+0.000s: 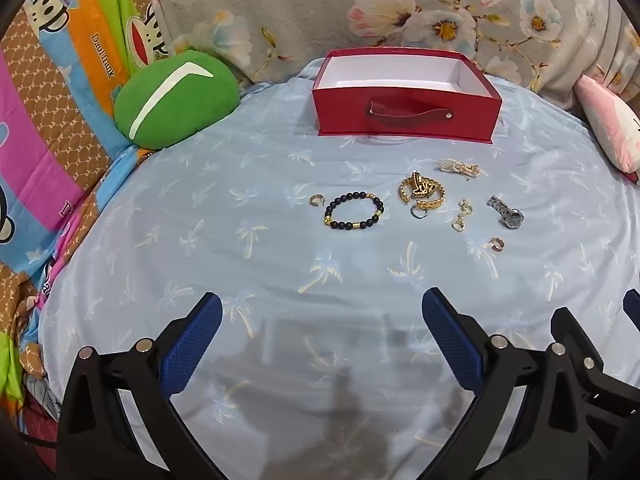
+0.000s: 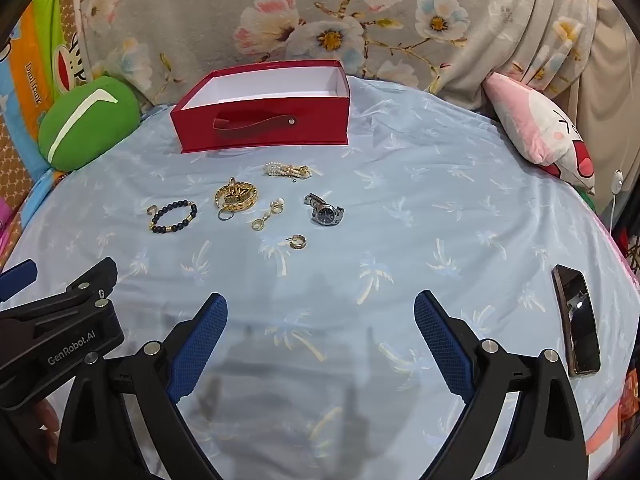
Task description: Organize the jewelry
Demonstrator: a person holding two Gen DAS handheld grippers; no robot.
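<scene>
Pale blue cloth printed with palm trees (image 1: 280, 264) covers the bed, and every piece of jewelry lies on it in a loose cluster in front of a red box (image 1: 406, 114), whose white inside shows nothing in it and whose front carries a red strap handle. Nearest the box is a bunched pearl strand (image 2: 287, 171); below it sit a coiled gold chain bracelet (image 2: 237, 197), a round black-bead bracelet with gold spacers (image 2: 174, 217), a steel wristwatch (image 2: 325, 211), a pair of gold drop earrings (image 2: 269, 214) and a gold band ring (image 2: 297, 241), all apart from one another except a key ring touching the gold chain. A rounded green cushion (image 1: 176, 98) flanks the box's left, a pink plush pillow (image 2: 540, 132) its right, and floral fabric rises behind. A glossy dark phone (image 2: 578, 320) lies on the cloth to the right. Nothing sits between the jewelry and the left gripper (image 1: 322, 320) or right gripper (image 2: 320, 320); both have their ribbed blue pads spread wide, holding nothing, over bare cloth.
</scene>
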